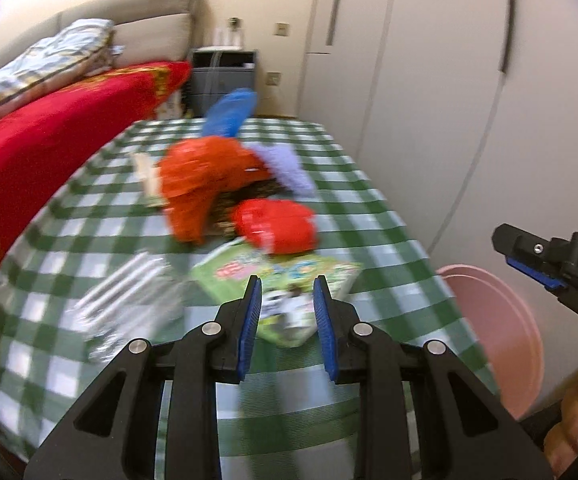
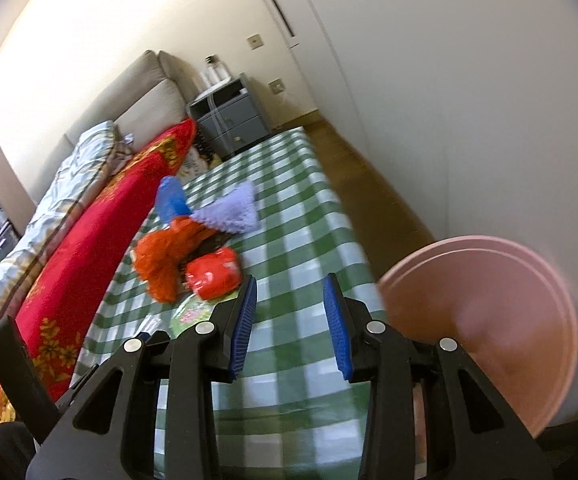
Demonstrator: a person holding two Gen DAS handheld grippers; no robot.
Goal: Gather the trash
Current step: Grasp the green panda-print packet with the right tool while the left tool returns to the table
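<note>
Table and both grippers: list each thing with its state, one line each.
left gripper: open, empty
right gripper: open, empty
orange bag: crumpled, on the table
red packet: lying against the orange bag
green packet: flat on the table
clear wrapper: lying flat
purple cloth: spread flat
pink bin: open, beside the table

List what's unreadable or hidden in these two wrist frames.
- Left wrist: green packet print, motion blur; near end behind left tool.
- Left wrist: clear wrapper contents, smeared.
- Right wrist: pink bin interior, blurred; lower edge cut off by frame.
- Both: dark item under orange bag.
</note>
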